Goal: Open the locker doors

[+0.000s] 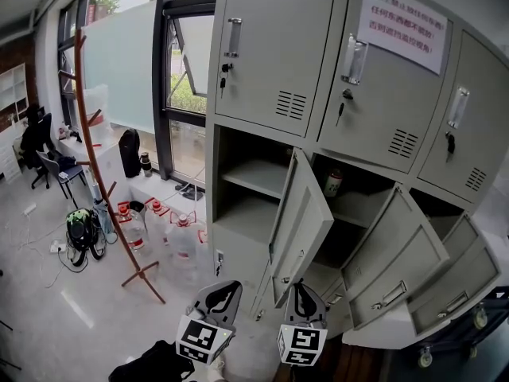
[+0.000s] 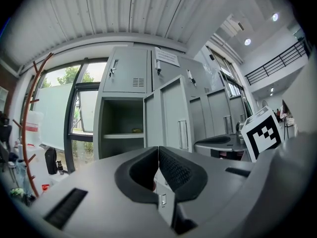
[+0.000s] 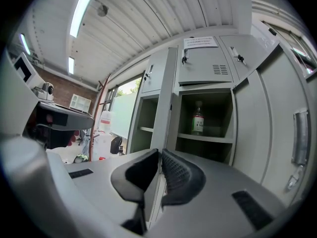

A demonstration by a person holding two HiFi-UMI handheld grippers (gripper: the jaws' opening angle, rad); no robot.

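The right gripper (image 3: 160, 155) was found closed on the upright free edge of the open locker door (image 1: 302, 213), which stood straight ahead of it in the middle row, while the left gripper (image 2: 158, 152), shut on nothing, was seen just left, judged farther from that door.

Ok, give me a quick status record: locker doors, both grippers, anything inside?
top doors: three, all shut
bottom doors: three, all open
left gripper: shut, nothing in it
right gripper: shut on the edge of the left door
bottle: upright on the shelf of the middle open compartment
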